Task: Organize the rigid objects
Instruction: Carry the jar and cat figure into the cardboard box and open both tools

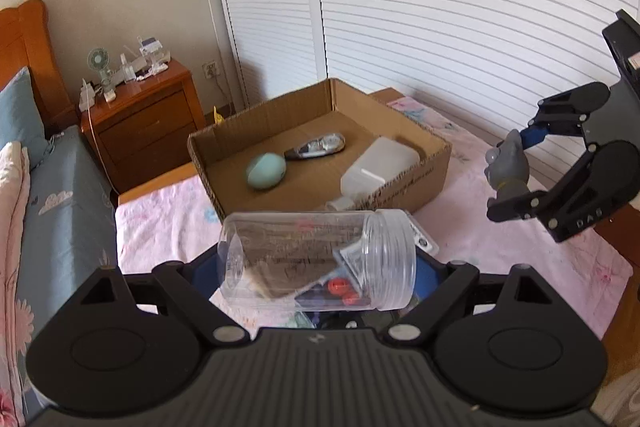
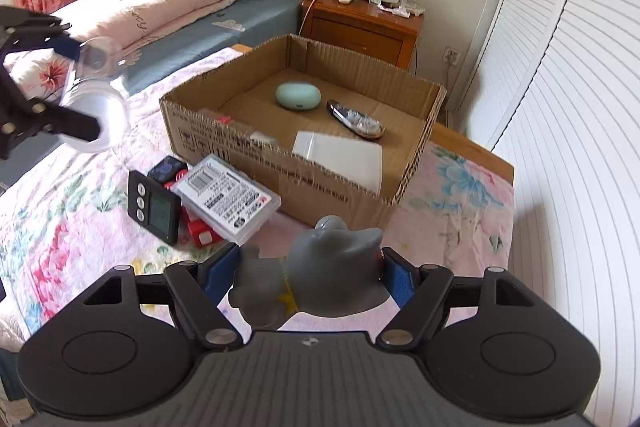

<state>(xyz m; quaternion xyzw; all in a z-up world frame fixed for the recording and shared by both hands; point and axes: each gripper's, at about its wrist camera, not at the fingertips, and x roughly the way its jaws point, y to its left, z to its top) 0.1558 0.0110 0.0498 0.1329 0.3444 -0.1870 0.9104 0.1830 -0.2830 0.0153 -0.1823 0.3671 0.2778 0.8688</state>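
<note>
Ahead of both claws, on the floral bedspread point(image 2: 60, 211), sat an open cardboard box point(image 2: 224, 141) holding a mint oval case point(image 2: 298, 95), remote point(image 2: 355, 119) and white container point(image 2: 340, 157). Left gripper point(image 1: 320, 259) clamped a clear jar point(image 1: 316, 259) sideways; right gripper point(image 2: 310, 275) clamped a grey figurine point(image 2: 316, 275). Only the right view showed, left of its claw, a black timer point(image 2: 154, 207), labelled clear case point(image 2: 228, 197) and red dice point(image 2: 200, 233).

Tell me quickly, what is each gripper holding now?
Left gripper: closed on the clear plastic jar.
Right gripper: closed on the grey animal figurine.
</note>
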